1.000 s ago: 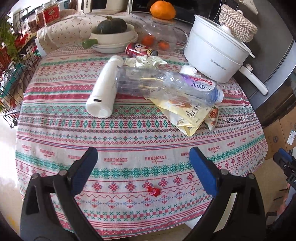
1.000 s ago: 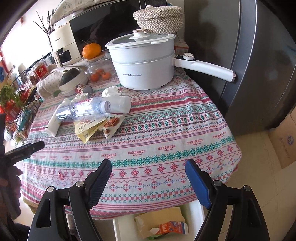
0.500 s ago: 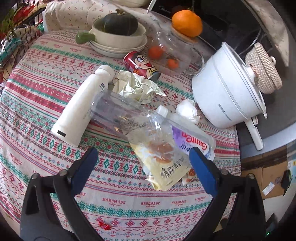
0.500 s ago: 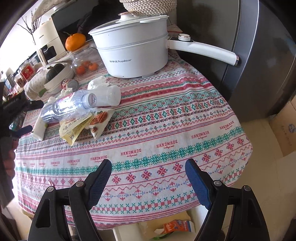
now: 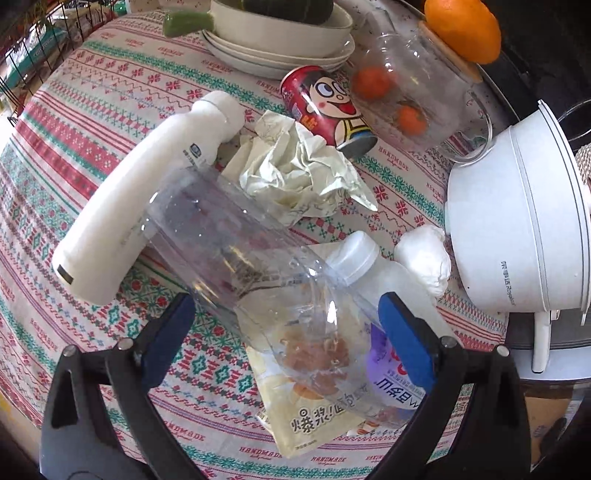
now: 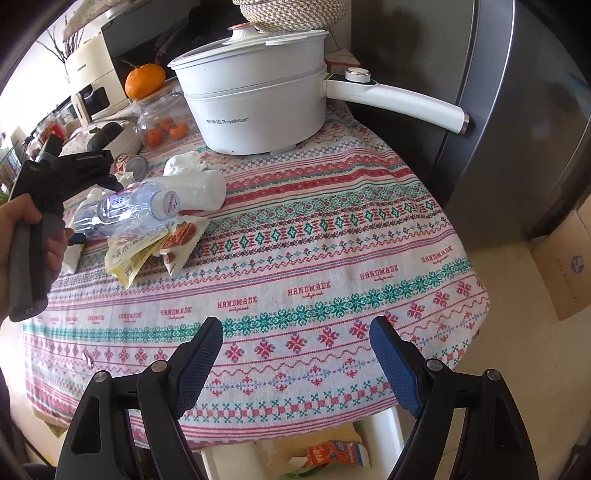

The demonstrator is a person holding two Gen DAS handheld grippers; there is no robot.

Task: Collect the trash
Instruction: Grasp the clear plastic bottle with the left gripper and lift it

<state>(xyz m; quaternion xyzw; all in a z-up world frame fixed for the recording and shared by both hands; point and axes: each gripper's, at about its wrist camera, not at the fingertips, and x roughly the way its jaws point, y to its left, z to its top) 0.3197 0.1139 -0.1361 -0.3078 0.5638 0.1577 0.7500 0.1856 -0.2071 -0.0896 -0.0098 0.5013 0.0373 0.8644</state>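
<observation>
A clear plastic bottle (image 5: 258,288) with a purple label lies on its side on the patterned tablecloth (image 5: 74,147). My left gripper (image 5: 284,317) is open and points steeply down with a finger on each side of the bottle; the pads do not press on it. Under the bottle lies a yellow snack wrapper (image 5: 306,417). Beside it are a long white bottle (image 5: 147,192), crumpled paper (image 5: 295,173), a red can (image 5: 325,110), a small white bottle (image 5: 373,266) and a tissue wad (image 5: 424,258). My right gripper (image 6: 295,343) hangs open over the table's near edge, holding nothing.
A white electric pot (image 6: 258,103) with a long handle stands at the back, beside a glass jar (image 5: 417,99) of small oranges and stacked bowls (image 5: 280,33). Below the table edge a white bin (image 6: 332,454) holds packaging. A dark fridge (image 6: 498,110) and a cardboard box (image 6: 565,266) stand to the right.
My left gripper has moved forward and down over the trash pile and rolled, so the clear bottle now lies between its fingers. My right gripper has sunk slightly and stays open.
</observation>
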